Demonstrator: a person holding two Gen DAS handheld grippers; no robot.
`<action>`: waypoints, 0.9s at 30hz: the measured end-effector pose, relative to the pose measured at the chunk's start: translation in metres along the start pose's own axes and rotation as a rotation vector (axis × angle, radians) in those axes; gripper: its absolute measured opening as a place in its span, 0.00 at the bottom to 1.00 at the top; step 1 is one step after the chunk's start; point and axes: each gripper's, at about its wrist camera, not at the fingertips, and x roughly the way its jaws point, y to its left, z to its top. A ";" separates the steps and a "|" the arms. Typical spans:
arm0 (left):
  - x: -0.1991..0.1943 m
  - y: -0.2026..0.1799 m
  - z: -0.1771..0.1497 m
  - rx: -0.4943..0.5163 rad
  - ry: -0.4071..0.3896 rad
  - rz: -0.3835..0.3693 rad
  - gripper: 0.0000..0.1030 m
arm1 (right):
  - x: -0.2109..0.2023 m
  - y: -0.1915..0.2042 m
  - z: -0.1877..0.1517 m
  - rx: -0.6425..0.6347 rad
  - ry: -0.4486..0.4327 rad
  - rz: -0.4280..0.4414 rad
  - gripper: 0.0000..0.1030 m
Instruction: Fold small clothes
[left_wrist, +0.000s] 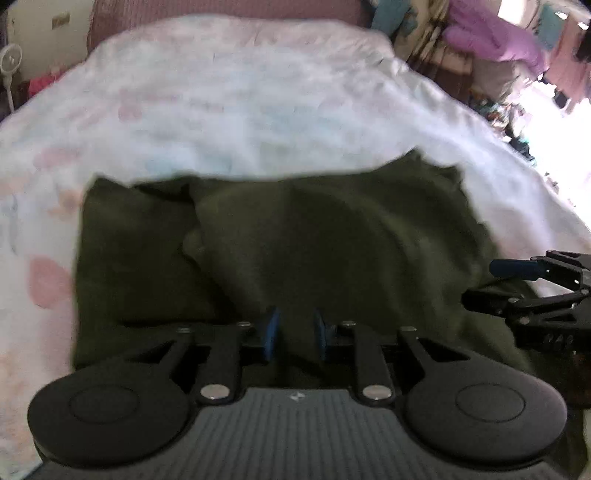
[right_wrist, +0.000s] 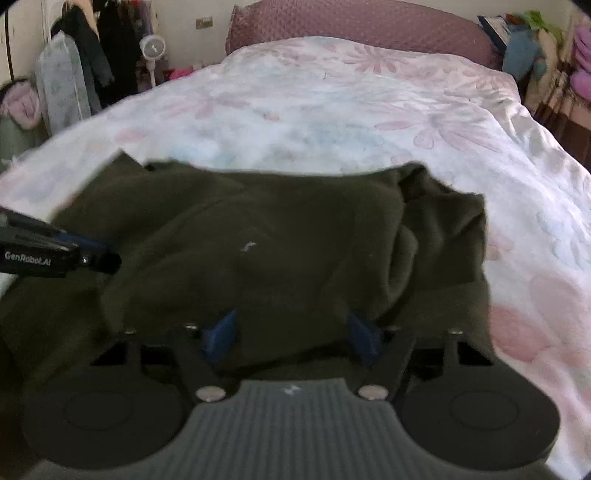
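Closest to the camera, the left hand-held gripper (left_wrist: 295, 334) has its blue pads a little apart, with dark cloth between them; I cannot tell if they pinch it. To its right, the right hand-held gripper (right_wrist: 291, 332) is spread wide over the same dark green soft garment (right_wrist: 277, 240). That garment lies bunched on the flowery white-and-pink bed cover (right_wrist: 332, 110).

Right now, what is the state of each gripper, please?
Left gripper: jaws partly open above the dark green garment, gripping nothing.
Right gripper: jaws wide open, holding nothing.
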 end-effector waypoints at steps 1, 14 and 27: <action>-0.020 -0.003 -0.002 0.034 -0.012 -0.005 0.26 | -0.018 -0.002 0.002 0.003 -0.004 0.018 0.60; -0.173 -0.049 -0.141 0.486 0.121 -0.060 0.63 | -0.219 0.027 -0.140 -0.256 0.095 0.120 0.61; -0.189 0.004 -0.237 0.009 0.207 0.028 0.72 | -0.260 -0.012 -0.238 0.043 0.219 0.029 0.74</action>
